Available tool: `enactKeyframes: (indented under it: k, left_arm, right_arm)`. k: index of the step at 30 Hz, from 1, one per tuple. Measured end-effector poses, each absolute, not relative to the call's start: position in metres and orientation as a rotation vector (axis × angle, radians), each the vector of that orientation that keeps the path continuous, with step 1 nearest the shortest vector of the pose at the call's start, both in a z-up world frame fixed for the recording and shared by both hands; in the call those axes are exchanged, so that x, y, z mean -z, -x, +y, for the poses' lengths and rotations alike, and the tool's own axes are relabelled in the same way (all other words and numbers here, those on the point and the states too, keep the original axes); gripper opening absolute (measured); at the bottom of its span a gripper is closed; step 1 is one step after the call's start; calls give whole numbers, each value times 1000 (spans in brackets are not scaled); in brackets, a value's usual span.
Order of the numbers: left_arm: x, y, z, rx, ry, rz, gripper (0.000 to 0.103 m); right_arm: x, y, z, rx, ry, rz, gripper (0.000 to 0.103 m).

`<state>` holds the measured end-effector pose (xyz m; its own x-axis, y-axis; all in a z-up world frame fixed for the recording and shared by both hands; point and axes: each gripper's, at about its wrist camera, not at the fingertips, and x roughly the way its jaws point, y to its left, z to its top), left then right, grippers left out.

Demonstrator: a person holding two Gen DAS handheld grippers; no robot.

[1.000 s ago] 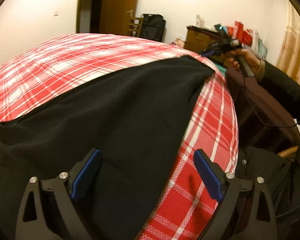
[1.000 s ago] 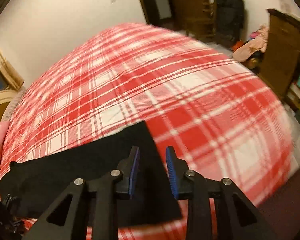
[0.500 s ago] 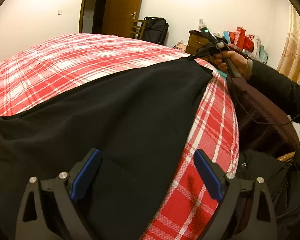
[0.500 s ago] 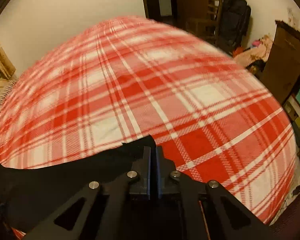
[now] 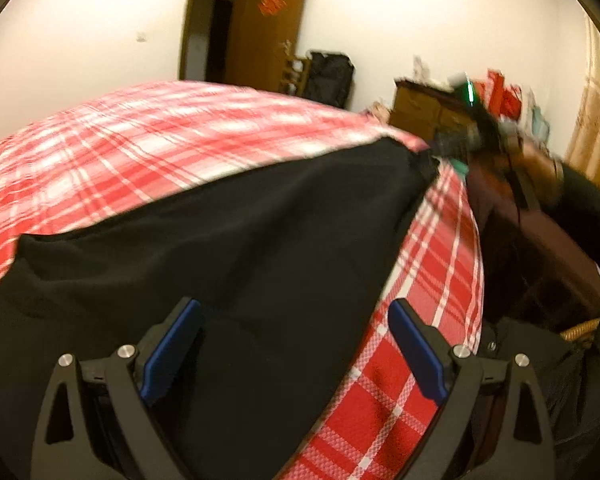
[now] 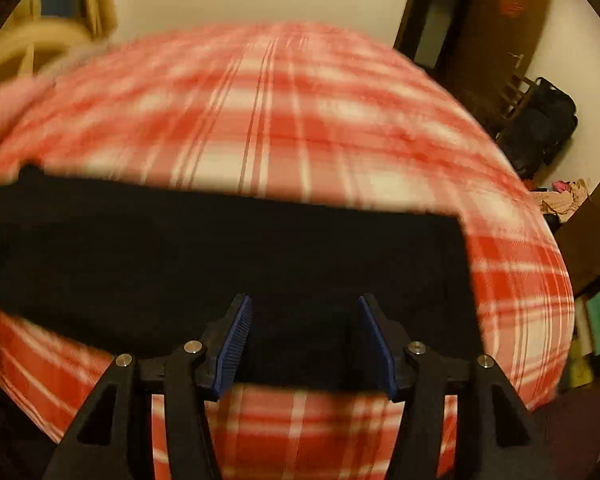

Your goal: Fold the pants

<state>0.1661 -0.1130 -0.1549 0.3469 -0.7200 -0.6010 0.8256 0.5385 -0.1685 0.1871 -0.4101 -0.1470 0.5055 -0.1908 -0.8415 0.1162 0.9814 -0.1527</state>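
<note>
— Red-and-white plaid bedspread (image 5: 148, 136) covers the whole bed, with a white wall and a brown door (image 5: 268, 28) behind. Any writing you can read?

— Only a red ornament (image 5: 271, 2) on the door; it is too blurred to read. No labels or brand marks show on either tool.

— Where are the pants?

— The black pants (image 5: 236, 232) lie spread flat across the bedspread, reaching from the near edge toward the far corner. In the right wrist view the pants (image 6: 236, 256) form a dark band with one squared end on the right side.

— And the left gripper (image 5: 296, 344)?

— Its blue-padded fingers (image 5: 172, 348) stand wide apart above the cloth, gripping nothing.

— The right gripper (image 6: 306, 340)?

— Also spread, blue pads (image 6: 234, 344) parted over the near edge of the pants with nothing pinched between them. From the left wrist view the right gripper (image 5: 460, 140) sits blurred at the far corner of the pants, held by a hand (image 5: 536, 164) in a dark sleeve (image 5: 592, 216).
</note>
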Motion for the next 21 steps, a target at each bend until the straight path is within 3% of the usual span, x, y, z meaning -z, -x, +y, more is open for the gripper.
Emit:
enactKeyframes:
  k: [2, 11, 14, 21]
  left_arm:
    - [151, -166, -103, 982, -154, 667, 97]
    - [125, -159, -55, 862, -147, 578, 99]
    - [125, -165, -45, 817, -133, 582, 99]
    - [120, -167, -15, 678, -223, 572, 99]
  right_arm:
    - [167, -177, -422, 202, 27, 1088, 55]
    - [125, -139, -518, 454, -199, 942, 54]
    - [140, -143, -533, 478, -217, 995, 38]
    - [146, -152, -532, 622, -95, 1013, 38]
